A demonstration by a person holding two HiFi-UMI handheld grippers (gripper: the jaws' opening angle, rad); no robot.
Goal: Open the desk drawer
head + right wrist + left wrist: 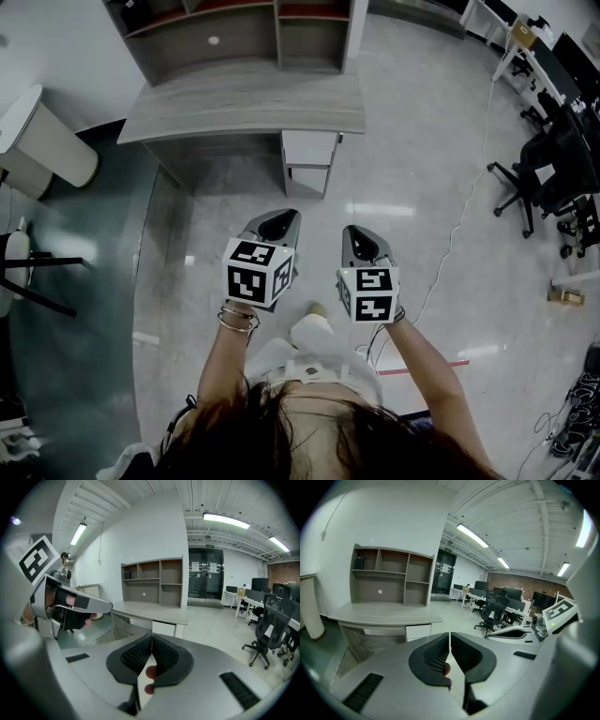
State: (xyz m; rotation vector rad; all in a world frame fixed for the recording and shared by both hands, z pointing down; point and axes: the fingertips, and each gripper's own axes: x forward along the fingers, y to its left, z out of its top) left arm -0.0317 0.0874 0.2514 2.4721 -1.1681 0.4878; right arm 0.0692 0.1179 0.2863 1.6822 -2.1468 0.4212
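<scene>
drawer (309,147): white front, shut, under the right end of the grey surface (244,103), just below its front edge. left gripper (279,217) and right gripper (357,232) side by side over the glossy floor (394,169), well apart from the drawer; both sets of fingers clenched on nothing. floor between them and the drawer is open. shelf unit (234,33) stands along the surface's back. office chair (534,178) and white cable (455,234) off right; white cylinder (42,141) off left.

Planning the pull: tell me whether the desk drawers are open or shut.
Shut: the white drawer fronts sit flush under the desk, nothing sticking out.
</scene>
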